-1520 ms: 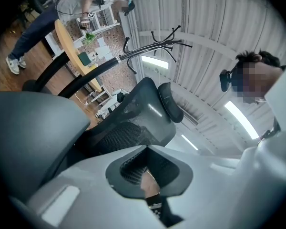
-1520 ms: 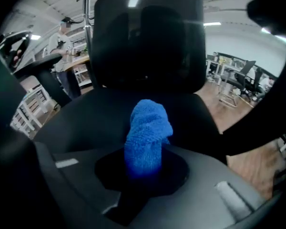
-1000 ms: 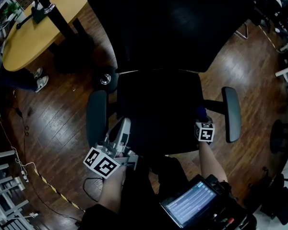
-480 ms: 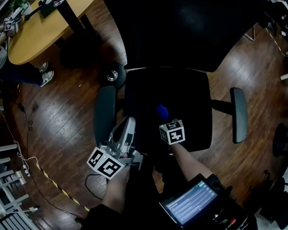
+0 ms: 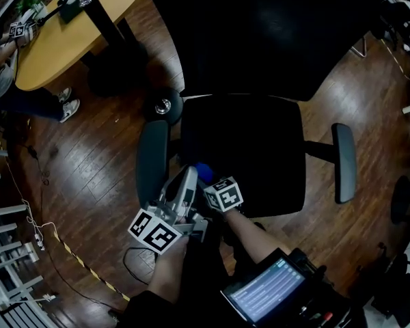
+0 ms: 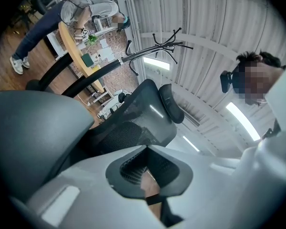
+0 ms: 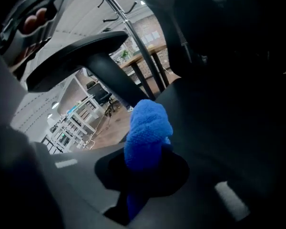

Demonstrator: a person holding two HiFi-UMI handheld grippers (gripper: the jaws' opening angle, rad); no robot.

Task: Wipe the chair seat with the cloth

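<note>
A blue cloth [image 5: 203, 171] is seen bunched between the fingers of the right gripper [image 5: 208, 179], which are clamped on it, at the front left corner of the black chair seat [image 5: 253, 149], close to a grey armrest [image 5: 152, 162]. Contact with the seat cannot be made out. The left gripper [image 5: 186, 182] is held just beside the right one, its fingers brought together on nothing. A wooden desk [image 5: 55, 43] is visible beyond the chair.
</note>
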